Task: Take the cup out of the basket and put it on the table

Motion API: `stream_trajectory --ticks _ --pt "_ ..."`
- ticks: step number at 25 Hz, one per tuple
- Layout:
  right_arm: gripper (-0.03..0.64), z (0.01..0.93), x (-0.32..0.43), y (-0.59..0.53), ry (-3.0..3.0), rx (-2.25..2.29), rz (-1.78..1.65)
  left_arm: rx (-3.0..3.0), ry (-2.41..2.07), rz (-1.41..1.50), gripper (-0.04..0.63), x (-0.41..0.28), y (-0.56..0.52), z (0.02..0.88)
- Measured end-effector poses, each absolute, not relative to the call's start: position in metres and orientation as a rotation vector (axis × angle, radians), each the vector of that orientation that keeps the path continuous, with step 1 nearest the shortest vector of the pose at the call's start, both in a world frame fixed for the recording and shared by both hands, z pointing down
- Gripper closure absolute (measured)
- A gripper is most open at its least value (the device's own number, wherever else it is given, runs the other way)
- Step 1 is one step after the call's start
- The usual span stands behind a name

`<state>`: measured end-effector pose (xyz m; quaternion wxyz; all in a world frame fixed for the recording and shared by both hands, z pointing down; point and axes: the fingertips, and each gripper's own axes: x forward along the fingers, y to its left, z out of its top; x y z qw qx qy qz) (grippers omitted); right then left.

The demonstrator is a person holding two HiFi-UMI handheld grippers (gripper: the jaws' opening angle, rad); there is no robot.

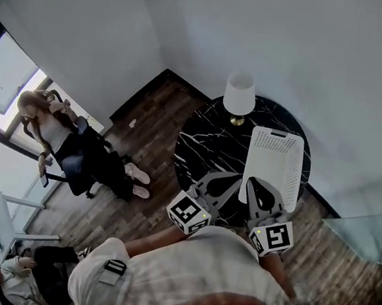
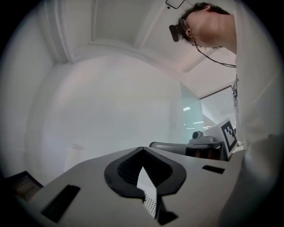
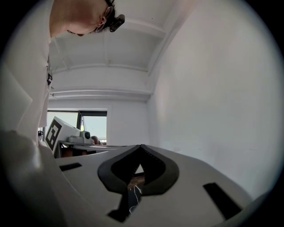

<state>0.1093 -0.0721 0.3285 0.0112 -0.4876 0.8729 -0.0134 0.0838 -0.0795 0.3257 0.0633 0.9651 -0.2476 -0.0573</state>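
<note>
A white perforated basket [image 1: 273, 163] stands on the round black marble table [image 1: 206, 140], right of centre. No cup shows in any view; the basket's inside is hidden. Both grippers hover side by side over the table's near edge. My left gripper [image 1: 231, 178] is shut and empty, its tips just left of the basket's near corner. My right gripper [image 1: 252, 182] is shut and empty, its tips over the basket's near edge. In the left gripper view the jaws [image 2: 143, 149] meet at their tips, and a sliver of basket [image 2: 148, 195] shows through the gap behind them. The right gripper view shows the same closed jaws [image 3: 142, 146].
A white-shaded lamp [image 1: 240, 94] stands at the table's far edge. White walls close in behind the table. A seated person [image 1: 83, 151] is on the wooden floor to the left, another person [image 1: 18, 275] at lower left by a white desk [image 1: 1, 228]. A glass surface [image 1: 368, 234] lies to the right.
</note>
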Motion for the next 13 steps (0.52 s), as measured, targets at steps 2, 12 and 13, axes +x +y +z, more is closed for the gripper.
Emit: stream_trajectory --ticks 2,12,13 --pt "0.609 0.3291 0.1096 -0.0724 2.729 -1.518 -0.034 2.914 -0.747 -0.171 0.589 0.0851 -0.0792 0.3269" --pt "0.610 0.3303 0.1145 -0.0690 2.733 -1.518 -0.037 2.916 -0.744 -0.189 0.589 0.0891 -0.0754 0.3234" --pt "0.609 0.3307 0.1149 -0.0682 2.733 -1.519 -0.037 2.915 -0.745 -0.189 0.589 0.0890 -0.0754 0.3233"
